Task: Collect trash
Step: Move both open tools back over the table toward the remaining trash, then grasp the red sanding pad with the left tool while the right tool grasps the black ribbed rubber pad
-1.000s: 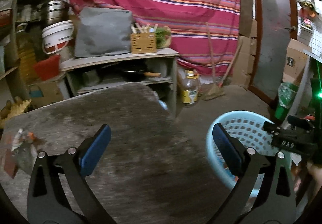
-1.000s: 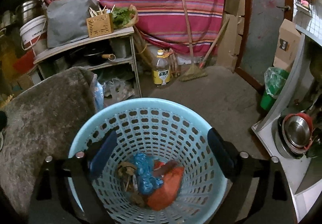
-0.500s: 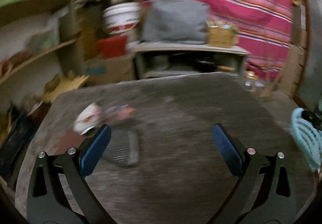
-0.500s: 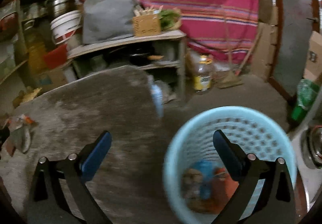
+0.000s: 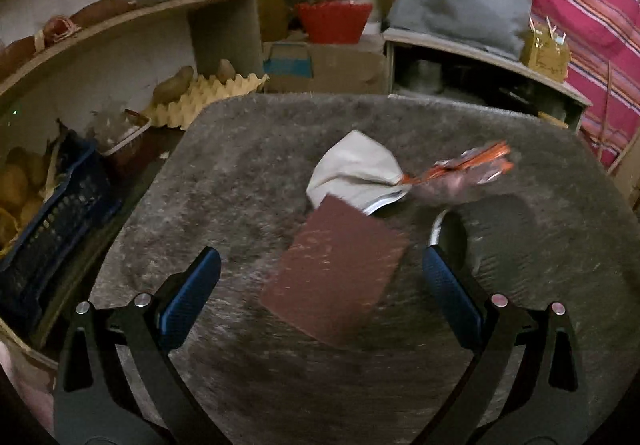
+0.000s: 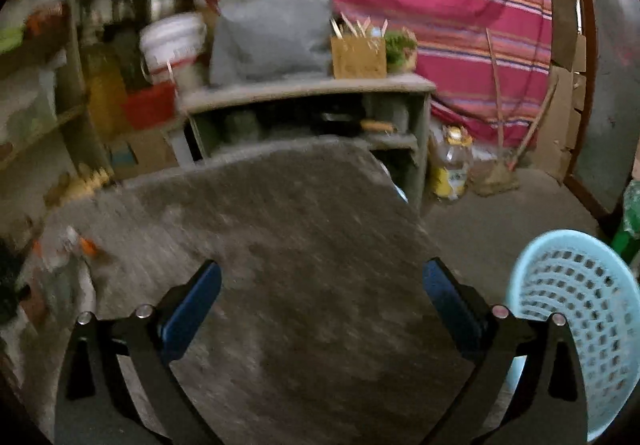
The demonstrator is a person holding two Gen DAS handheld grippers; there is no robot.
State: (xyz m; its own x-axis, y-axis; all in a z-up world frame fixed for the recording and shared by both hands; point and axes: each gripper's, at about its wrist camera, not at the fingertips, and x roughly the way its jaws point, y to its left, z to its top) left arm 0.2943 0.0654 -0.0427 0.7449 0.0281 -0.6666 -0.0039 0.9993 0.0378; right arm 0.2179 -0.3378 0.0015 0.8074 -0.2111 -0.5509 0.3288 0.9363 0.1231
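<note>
In the left wrist view a pile of trash lies on the grey table point(image 5: 240, 173): a brown card piece point(image 5: 336, 277), a crumpled white wrapper point(image 5: 356, 169), an orange-edged clear wrapper point(image 5: 468, 169) and a grey cylinder on its side point(image 5: 492, 229). My left gripper point(image 5: 320, 295) is open and empty, with the brown card between its fingers. My right gripper point(image 6: 320, 301) is open and empty over the table. The light blue basket point(image 6: 580, 309) stands on the floor at lower right. The trash pile shows blurred at the left of the right wrist view point(image 6: 64, 249).
A grey shelf unit point(image 6: 312, 93) with a grey bag and a wooden box stands behind the table. An oil bottle point(image 6: 452, 169) and a broom are on the floor by the striped cloth. A dark blue crate point(image 5: 48, 225) and an egg tray point(image 5: 208, 97) sit left of the table.
Both grippers swung left. The left one went from the basket side to the trash pile. The right one left its place above the basket and now hangs over the table.
</note>
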